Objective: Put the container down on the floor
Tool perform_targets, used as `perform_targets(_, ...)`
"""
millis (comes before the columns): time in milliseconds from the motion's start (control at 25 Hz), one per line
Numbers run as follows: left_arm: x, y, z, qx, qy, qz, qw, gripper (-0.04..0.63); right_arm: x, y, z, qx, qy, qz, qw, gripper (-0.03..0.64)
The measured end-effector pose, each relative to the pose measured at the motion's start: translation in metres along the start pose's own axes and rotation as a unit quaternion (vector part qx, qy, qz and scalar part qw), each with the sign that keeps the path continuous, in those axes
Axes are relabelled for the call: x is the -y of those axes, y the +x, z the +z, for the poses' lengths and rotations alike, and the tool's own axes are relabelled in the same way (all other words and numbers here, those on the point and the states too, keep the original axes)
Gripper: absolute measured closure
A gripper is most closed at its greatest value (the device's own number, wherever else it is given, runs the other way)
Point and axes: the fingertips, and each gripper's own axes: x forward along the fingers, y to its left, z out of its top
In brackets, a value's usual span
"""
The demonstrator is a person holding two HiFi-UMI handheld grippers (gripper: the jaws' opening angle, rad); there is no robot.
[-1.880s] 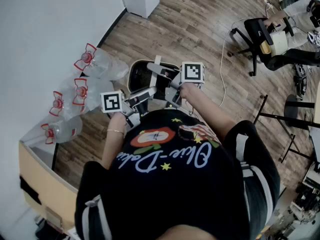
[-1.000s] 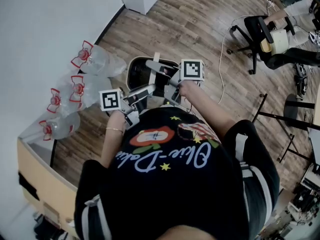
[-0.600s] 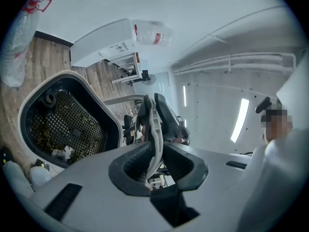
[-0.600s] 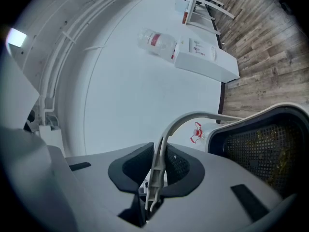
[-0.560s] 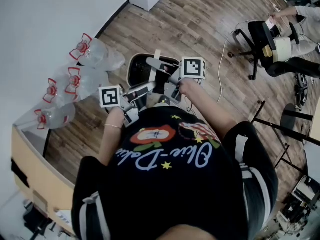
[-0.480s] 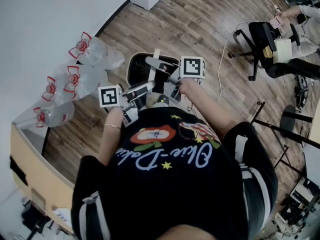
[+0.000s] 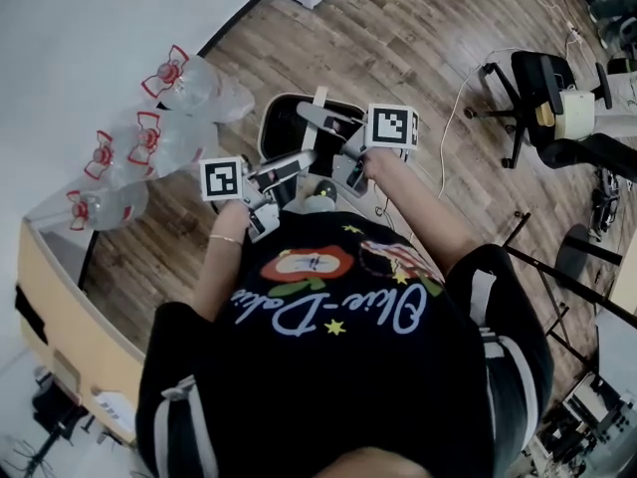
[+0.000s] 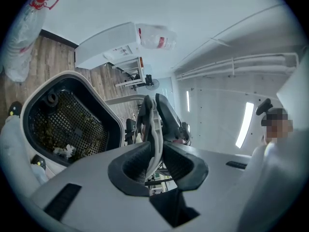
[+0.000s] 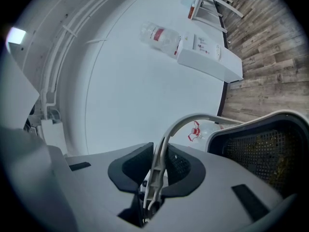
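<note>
Left gripper and right gripper both clamp the container handle. Bottles crowd the wall right beside it, chair well apart.

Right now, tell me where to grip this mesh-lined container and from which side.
Take the thin white handle from the person's side, as the left gripper and right gripper do: its narrow strip fits between jaws, while the container's rim looks too broad.

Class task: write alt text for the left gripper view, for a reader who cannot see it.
The left gripper is clamped on the thin white handle of a white container, whose black mesh basket shows at left. Behind are wood floor, a big water bottle and a white wall.
</note>
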Motion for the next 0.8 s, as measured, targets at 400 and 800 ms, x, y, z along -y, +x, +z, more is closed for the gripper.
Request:
perform_targets(400, -0.011, 0.01, 0.034, -0.016, -0.018, -0.012, 0.9996, 0.528, 0.004, 0.022, 0.032, 0.009, -0.017, 0.01, 1.0, 0.566)
perform_targets(800, -0.028, 0.013, 0.101, -0.036, -0.015, -0.016, 0.9991, 0.528, 0.022, 0.06, 0.084, 0.021, -0.019, -0.037, 0.999, 0.566)
